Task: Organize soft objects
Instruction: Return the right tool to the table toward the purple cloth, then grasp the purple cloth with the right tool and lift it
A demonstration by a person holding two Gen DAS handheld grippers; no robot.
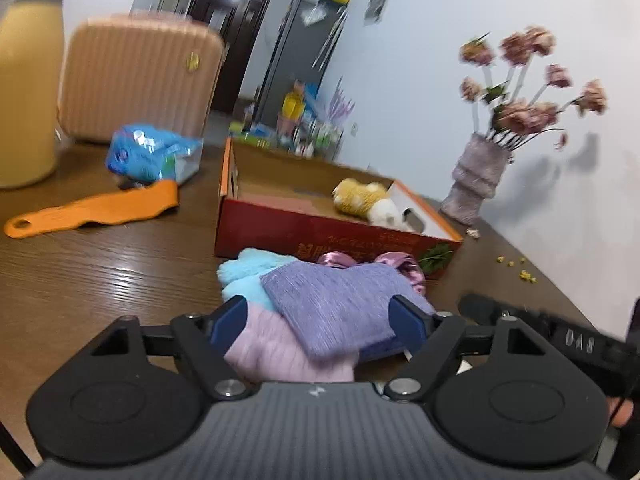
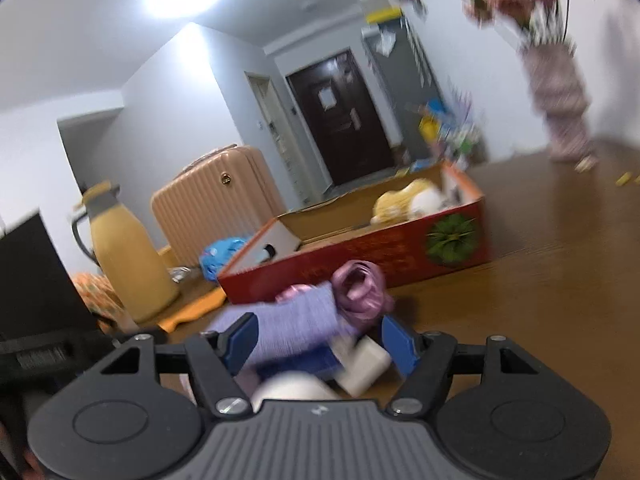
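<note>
A folded lavender ribbed cloth (image 1: 336,308) tops a small heap of soft things on the dark wooden counter (image 1: 100,264), just in front of the red cardboard box (image 1: 320,236); under it lie a pale pink knitted piece (image 1: 280,352) and a fluffy light-blue item (image 1: 248,272), and a shiny mauve satin scrunchie (image 1: 404,268) sits at the heap's far edge, touching the cloth. The left gripper (image 1: 320,320) has its blue-padded fingers (image 1: 230,320) spread wide on either side of the heap, not pressing it; the right gripper (image 2: 320,338), seen from the other side, likewise has its fingers (image 2: 400,344) apart around the lavender cloth (image 2: 296,320) and the scrunchie (image 2: 360,288), with a white rounded block (image 2: 364,364) lying between them, whether touching the cloth cannot be told through the blur. Inside the open box (image 2: 380,252) a yellow and white plush toy (image 1: 368,200) rests against the far right corner. Beyond the box, to its left, lie an orange plastic flat-handled tool (image 1: 92,210) and a crumpled blue plastic packet (image 1: 148,152); behind them stand a peach ribbed hard-shell suitcase (image 1: 140,76) and a yellow thermos jug with a grey lid (image 1: 28,92). At the right, near the white wall, a grey-mauve textured vase of dusty-pink flowers (image 1: 476,180) stands on the counter, with small yellow bits (image 1: 516,268) scattered nearby.
</note>
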